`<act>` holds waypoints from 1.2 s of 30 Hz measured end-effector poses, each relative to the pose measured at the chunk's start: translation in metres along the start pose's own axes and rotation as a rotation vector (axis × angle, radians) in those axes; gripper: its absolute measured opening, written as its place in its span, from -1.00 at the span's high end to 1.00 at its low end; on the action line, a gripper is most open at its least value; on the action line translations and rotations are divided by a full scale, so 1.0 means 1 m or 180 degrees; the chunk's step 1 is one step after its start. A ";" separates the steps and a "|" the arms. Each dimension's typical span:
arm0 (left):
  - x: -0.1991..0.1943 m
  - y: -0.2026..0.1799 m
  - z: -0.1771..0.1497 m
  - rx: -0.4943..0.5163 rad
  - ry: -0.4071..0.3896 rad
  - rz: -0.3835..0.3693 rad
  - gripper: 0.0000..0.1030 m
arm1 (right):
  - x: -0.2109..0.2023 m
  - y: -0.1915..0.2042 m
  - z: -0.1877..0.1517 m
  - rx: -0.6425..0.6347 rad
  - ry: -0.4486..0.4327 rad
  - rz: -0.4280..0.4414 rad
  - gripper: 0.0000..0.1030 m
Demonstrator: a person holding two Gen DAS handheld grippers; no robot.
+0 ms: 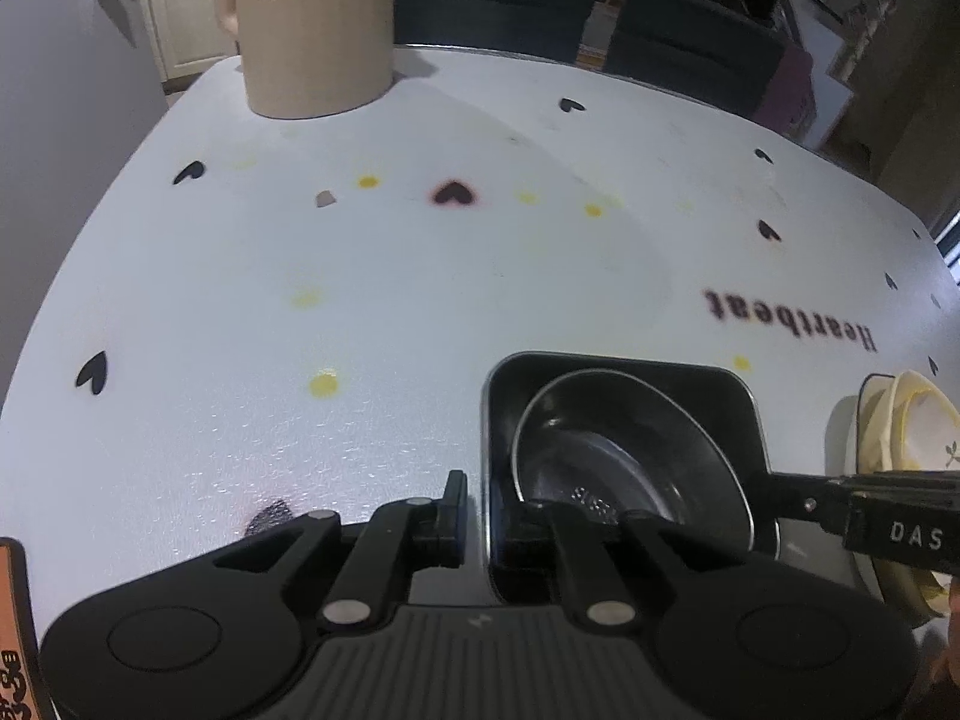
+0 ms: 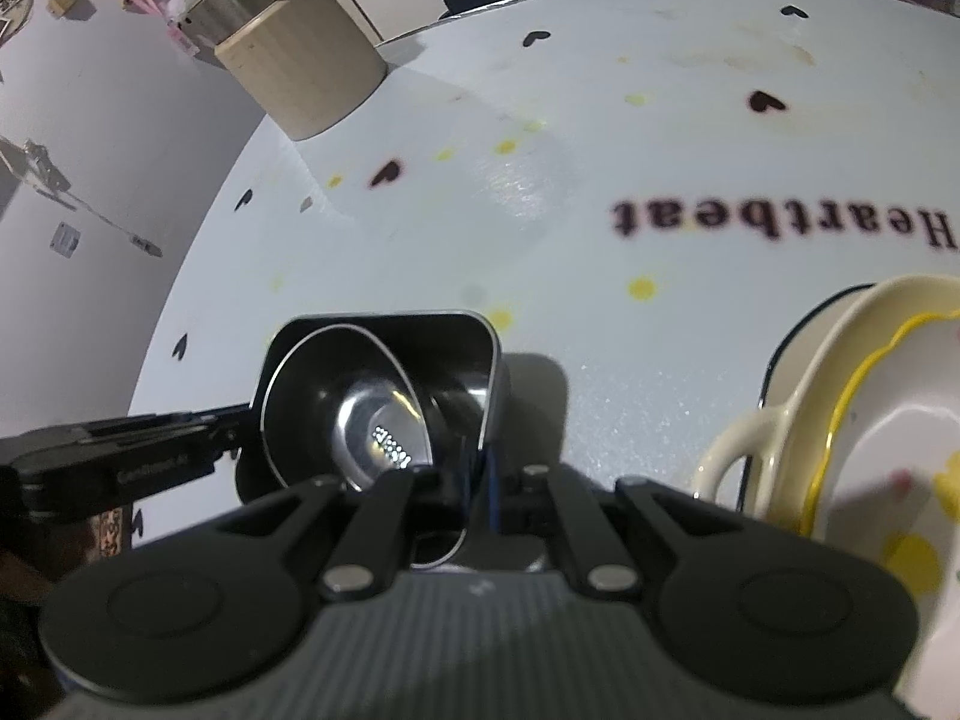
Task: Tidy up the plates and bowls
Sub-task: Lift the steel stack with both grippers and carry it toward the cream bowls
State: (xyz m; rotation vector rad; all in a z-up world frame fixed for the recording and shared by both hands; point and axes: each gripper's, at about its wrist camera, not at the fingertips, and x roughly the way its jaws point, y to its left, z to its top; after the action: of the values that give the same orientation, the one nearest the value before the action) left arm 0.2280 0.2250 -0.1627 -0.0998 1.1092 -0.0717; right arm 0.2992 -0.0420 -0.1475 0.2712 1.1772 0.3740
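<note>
A square steel container [image 1: 630, 369] stands on the white table with a round steel bowl [image 1: 624, 450] tilted inside it. My left gripper [image 1: 489, 510] straddles the container's left wall, one finger outside, one inside. My right gripper [image 2: 480, 480] straddles the container's right wall [image 2: 489, 372] in the right wrist view, where the bowl [image 2: 342, 402] also shows. The right gripper's arm [image 1: 870, 510] enters the left wrist view from the right. A stack of cream plates and bowls [image 2: 870, 408] sits to the right, and shows in the left wrist view [image 1: 906, 420].
A beige cylindrical container [image 1: 312, 36] with a steel pot on top stands at the table's far left. Dark chairs [image 1: 690, 42] line the far edge. The tablecloth [image 1: 360, 300] has heart prints and the word "Heartbeat".
</note>
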 end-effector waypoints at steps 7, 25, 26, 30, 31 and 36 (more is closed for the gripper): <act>0.000 0.003 -0.001 -0.0055 0.0049 -0.0102 0.91 | -0.002 -0.001 0.001 0.0077 -0.0042 -0.0027 0.89; -0.062 -0.007 0.002 -0.0348 -0.0509 -0.0304 0.92 | -0.054 0.006 0.002 -0.0166 -0.0464 0.0106 0.90; -0.067 -0.009 0.002 -0.0363 -0.0548 -0.0328 0.92 | -0.062 0.003 0.000 -0.0167 -0.0501 0.0128 0.90; -0.084 -0.022 0.001 -0.0437 -0.0725 -0.0420 0.92 | -0.091 -0.006 -0.004 -0.0148 -0.0678 0.0213 0.90; -0.089 -0.026 0.001 -0.0451 -0.0769 -0.0445 0.91 | -0.099 -0.009 -0.005 -0.0142 -0.0725 0.0232 0.90; -0.106 -0.048 0.001 -0.0475 -0.0962 -0.0579 0.92 | -0.132 -0.022 -0.008 -0.0135 -0.0924 0.0263 0.90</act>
State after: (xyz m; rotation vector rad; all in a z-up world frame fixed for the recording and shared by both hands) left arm 0.1812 0.1890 -0.0628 -0.3349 0.8004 -0.1320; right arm 0.2509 -0.1169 -0.0481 0.3264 0.8739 0.4164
